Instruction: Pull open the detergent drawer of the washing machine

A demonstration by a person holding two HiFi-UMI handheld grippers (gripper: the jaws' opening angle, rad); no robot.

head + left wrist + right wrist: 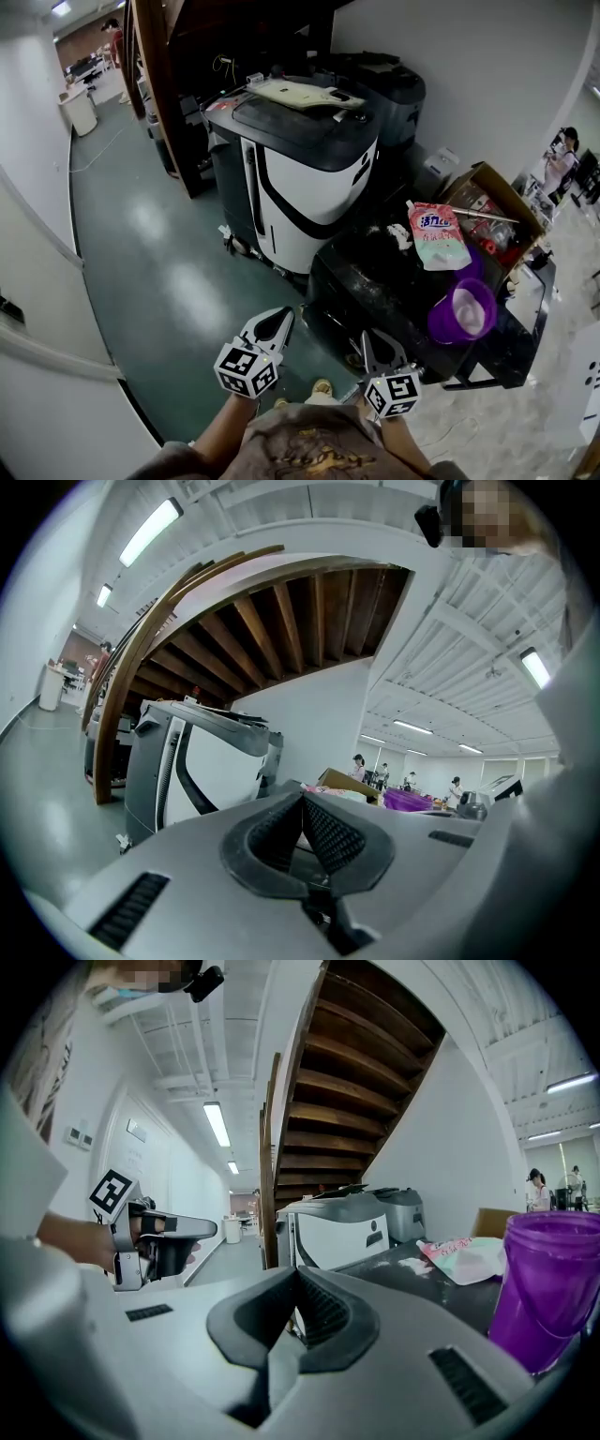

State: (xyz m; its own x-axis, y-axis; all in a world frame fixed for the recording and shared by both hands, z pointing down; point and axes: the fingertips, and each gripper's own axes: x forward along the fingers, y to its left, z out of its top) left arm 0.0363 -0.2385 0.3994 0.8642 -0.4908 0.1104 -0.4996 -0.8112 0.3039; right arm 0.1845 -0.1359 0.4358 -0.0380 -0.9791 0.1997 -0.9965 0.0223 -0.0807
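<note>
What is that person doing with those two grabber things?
A person holds a gripper in each hand, facing a low black machine. The left gripper and the right gripper are both shut, hold nothing and touch nothing. A pink detergent pouch and a purple cup sit on top of the black machine. A bigger black-and-white machine stands behind it. No open drawer can be seen yet.

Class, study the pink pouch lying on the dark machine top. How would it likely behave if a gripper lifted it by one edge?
The pink pouch lies flat and rumpled, so it is probably soft film that would sag, not stay stiff. Its smooth-looking surface may slip between pads. Lying flat, it seems unlikely to roll or tip.
</note>
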